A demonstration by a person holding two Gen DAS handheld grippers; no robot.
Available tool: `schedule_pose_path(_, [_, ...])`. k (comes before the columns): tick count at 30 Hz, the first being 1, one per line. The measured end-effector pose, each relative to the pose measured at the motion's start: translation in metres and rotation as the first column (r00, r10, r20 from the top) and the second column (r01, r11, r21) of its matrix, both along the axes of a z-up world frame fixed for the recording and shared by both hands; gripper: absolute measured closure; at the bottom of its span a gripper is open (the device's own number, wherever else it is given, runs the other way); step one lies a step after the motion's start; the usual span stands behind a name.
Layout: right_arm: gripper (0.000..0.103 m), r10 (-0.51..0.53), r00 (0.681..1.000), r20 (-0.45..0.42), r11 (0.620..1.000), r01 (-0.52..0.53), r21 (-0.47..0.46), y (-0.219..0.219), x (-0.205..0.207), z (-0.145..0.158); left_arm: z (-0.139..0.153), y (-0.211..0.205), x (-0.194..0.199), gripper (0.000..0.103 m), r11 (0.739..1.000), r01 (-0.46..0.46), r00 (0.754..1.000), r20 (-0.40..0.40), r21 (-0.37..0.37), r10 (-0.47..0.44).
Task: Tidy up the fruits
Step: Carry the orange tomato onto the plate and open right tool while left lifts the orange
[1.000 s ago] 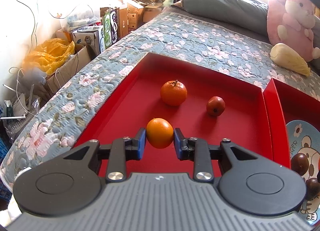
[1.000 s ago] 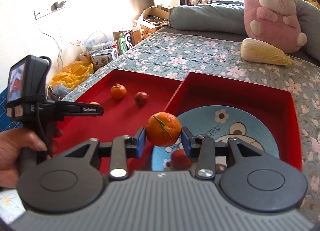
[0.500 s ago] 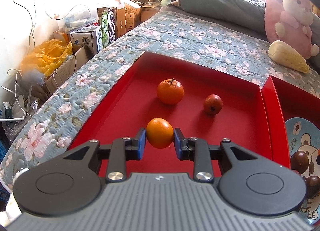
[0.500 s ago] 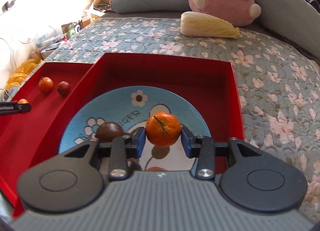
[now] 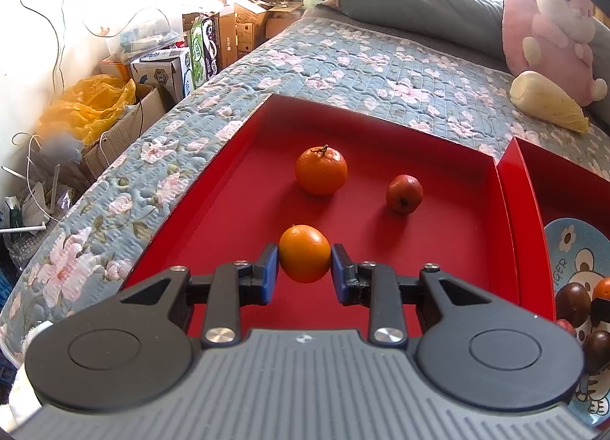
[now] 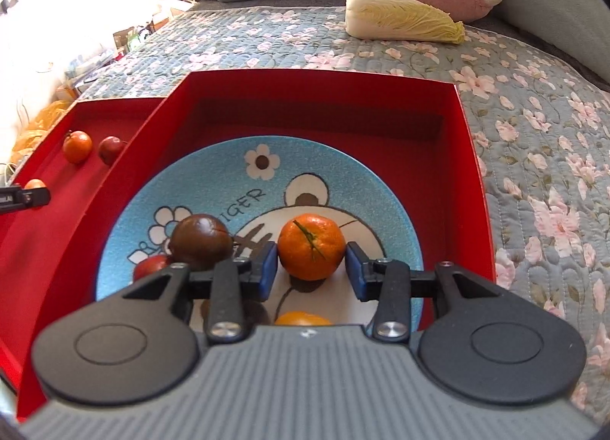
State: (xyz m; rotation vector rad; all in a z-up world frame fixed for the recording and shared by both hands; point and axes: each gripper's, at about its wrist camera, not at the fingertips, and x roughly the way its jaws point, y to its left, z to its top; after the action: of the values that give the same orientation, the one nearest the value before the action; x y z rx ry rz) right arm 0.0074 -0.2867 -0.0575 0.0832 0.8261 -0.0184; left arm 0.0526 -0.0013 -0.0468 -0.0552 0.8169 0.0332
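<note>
Since a second ago the right gripper (image 6: 309,268) has carried its tangerine (image 6: 311,245) from above the divide between the two red boxes to the blue cartoon plate (image 6: 389,234) in the right-hand box (image 6: 471,158), and its jaws have just been opening: a sliver of gap now shows on either side of the fruit, which seems to rest on the plate's middle, right of a dark brown fruit (image 6: 201,237) and a small red one (image 6: 150,266). Part of another orange fruit (image 6: 301,319) peeks out at the plate's near edge, below the gripper. In the left-hand box (image 5: 213,188) the left gripper (image 5: 305,272) has kept its place, its blue pads pressed on a smooth orange (image 5: 304,253) near the box's near edge; a stemmed tangerine (image 5: 321,170) and a small red fruit (image 5: 404,194) lie further toward the far wall. These fruits look light, round and a little yielding, with waxy skin that probably slips under a glancing grip. I would take each across its widest girth, pads level with the middle, pressing only enough to stop rolling; too hard could bruise the skin. On the glazed plate a released tangerine may roll toward its neighbours.
</note>
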Motion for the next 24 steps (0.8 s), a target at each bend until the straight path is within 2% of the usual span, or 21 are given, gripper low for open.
schedule_pose_path(4, [0.061, 0.012, 1.000, 0.023, 1.000, -0.012, 0.019, 0.003, -0.006, 0.007, 0.000, 0.000, 0.000, 0.069, 1.000, 0.000, 1.000, 0.001, 0.001, 0.000])
schedule_pose_path(7, [0.056, 0.014, 0.998, 0.067, 1.000, -0.016, 0.025, 0.006, -0.014, 0.015, -0.001, 0.000, -0.001, 0.069, 1.000, 0.000, 1.000, 0.002, 0.000, 0.000])
schedule_pose_path(16, [0.055, 0.069, 0.986, 0.151, 0.996, -0.078, 0.051, 0.016, -0.048, 0.037, 0.003, 0.000, -0.004, 0.069, 1.000, 0.016, 1.000, 0.021, 0.002, -0.016])
schedule_pose_path(20, [0.055, 0.092, 0.984, 0.150, 0.992, -0.104, 0.069, 0.018, -0.062, 0.037, 0.011, -0.002, -0.010, 0.069, 0.999, 0.034, 0.998, 0.060, -0.004, -0.034])
schedule_pose_path(24, [0.055, 0.097, 0.986, 0.139, 0.990, -0.109, 0.085, 0.017, -0.068, 0.033, 0.025, -0.008, -0.023, 0.069, 0.996, 0.085, 0.988, 0.133, -0.014, -0.082])
